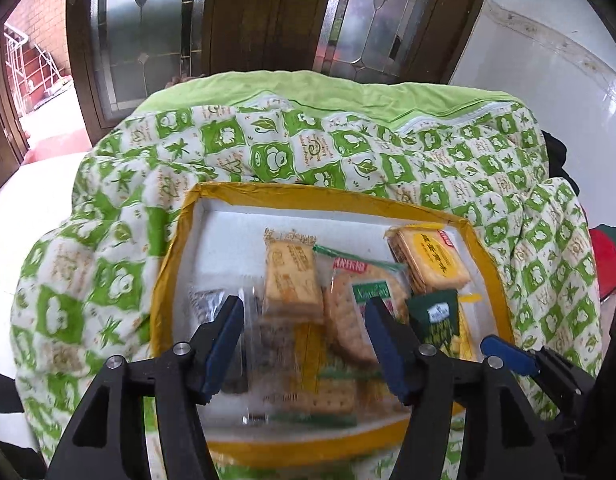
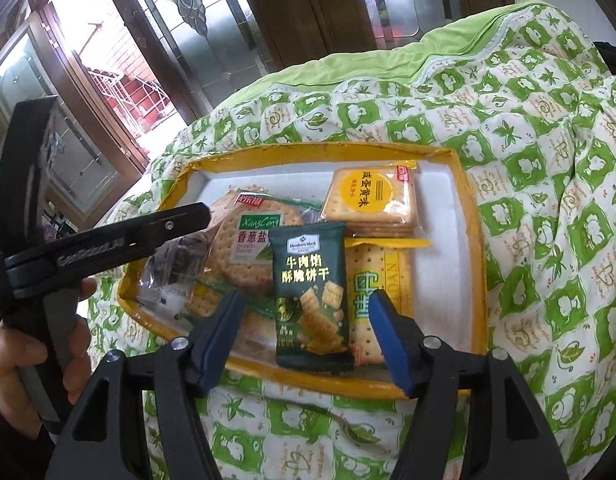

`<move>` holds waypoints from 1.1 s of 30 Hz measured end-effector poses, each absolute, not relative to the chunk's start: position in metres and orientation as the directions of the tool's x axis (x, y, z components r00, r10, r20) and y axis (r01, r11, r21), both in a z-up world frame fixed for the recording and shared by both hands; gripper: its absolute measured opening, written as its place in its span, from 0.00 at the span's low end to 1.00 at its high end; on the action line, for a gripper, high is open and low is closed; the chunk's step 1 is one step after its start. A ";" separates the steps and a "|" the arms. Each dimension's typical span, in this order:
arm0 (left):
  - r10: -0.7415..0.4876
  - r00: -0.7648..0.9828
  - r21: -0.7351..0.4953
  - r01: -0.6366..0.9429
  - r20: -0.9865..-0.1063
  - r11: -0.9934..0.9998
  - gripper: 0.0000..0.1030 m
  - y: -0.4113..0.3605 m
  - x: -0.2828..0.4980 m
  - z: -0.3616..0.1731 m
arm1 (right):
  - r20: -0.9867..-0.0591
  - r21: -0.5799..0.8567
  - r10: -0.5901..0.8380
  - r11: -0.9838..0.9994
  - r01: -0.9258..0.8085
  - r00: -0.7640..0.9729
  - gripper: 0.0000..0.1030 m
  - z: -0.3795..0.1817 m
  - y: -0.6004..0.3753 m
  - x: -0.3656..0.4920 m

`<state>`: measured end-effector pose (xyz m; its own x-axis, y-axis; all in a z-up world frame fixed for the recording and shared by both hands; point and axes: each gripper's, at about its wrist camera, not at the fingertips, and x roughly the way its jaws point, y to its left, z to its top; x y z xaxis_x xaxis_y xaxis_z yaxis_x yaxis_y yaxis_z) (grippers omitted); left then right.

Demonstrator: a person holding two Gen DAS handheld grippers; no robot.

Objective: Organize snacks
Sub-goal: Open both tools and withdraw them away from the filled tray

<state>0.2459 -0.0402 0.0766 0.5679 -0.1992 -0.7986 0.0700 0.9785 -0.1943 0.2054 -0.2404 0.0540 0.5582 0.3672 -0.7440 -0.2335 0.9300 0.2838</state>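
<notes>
Jaws spread over a tray of snacks

Both pairs of jaws stand wide apart and pinch nothing. My right gripper (image 2: 308, 328) hangs low over the near edge of the tray (image 2: 473, 216), with the green pack (image 2: 309, 292) lying flat between its tips, label up and end on to me, so it is the one best lined up for a pinch. Just right of it, partly under it, lies a yellow cracker pack (image 2: 381, 292); beyond my tips sits a square yellow pack (image 2: 371, 200), and left of them a scallion cracker pack (image 2: 248, 240). My left gripper (image 1: 304, 344) hovers over the left of the heap, a dark pack (image 1: 206, 304) by its left tip.

All the snacks I can see lie inside the tray, overlapping rather than in rows. The tray rests on a green quilt (image 2: 547, 160), a soft footing, so I judge a hard press would tip it. Whether the heap is waiting to be sorted or just gathered, I cannot tell.
</notes>
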 end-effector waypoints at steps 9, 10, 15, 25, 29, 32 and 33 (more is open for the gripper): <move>-0.134 0.610 -0.173 -0.005 -0.781 0.985 0.90 -0.029 0.199 0.081 | -0.721 0.272 0.319 0.947 -0.172 0.616 0.80 0.060 -0.263 0.176; -0.128 0.612 -0.169 -0.009 -0.780 0.986 0.92 -0.029 0.192 0.081 | -0.714 0.265 0.309 0.950 -0.166 0.628 0.83 0.062 -0.265 0.170; -0.082 0.634 -0.115 -0.010 -0.769 0.993 0.99 -0.034 0.165 0.084 | -0.673 0.229 0.278 0.959 -0.165 0.685 0.94 0.072 -0.269 0.143; 0.015 0.650 -0.010 -0.034 -0.760 0.999 0.99 -0.034 0.120 0.090 | -0.701 0.234 0.283 0.958 -0.164 0.655 1.00 0.063 -0.267 0.094; 0.032 0.662 0.017 -0.030 -0.749 0.999 0.99 -0.039 0.104 0.094 | -0.713 0.254 0.292 0.955 -0.154 0.638 1.00 0.059 -0.271 0.071; 0.005 0.644 -0.003 -0.011 -0.765 1.000 0.99 -0.044 0.093 0.093 | -0.720 0.256 0.292 0.955 -0.150 0.630 1.00 0.057 -0.271 0.059; 0.003 0.642 -0.003 -0.009 -0.766 1.000 0.99 -0.046 0.090 0.093 | -0.720 0.257 0.292 0.955 -0.149 0.629 1.00 0.057 -0.270 0.054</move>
<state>0.0896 -0.0455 0.0925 0.6423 0.0031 -0.7665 -0.0086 1.0000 -0.0032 0.0541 -0.2702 0.0574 0.6291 0.2919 -0.7204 -0.1493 0.9549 0.2565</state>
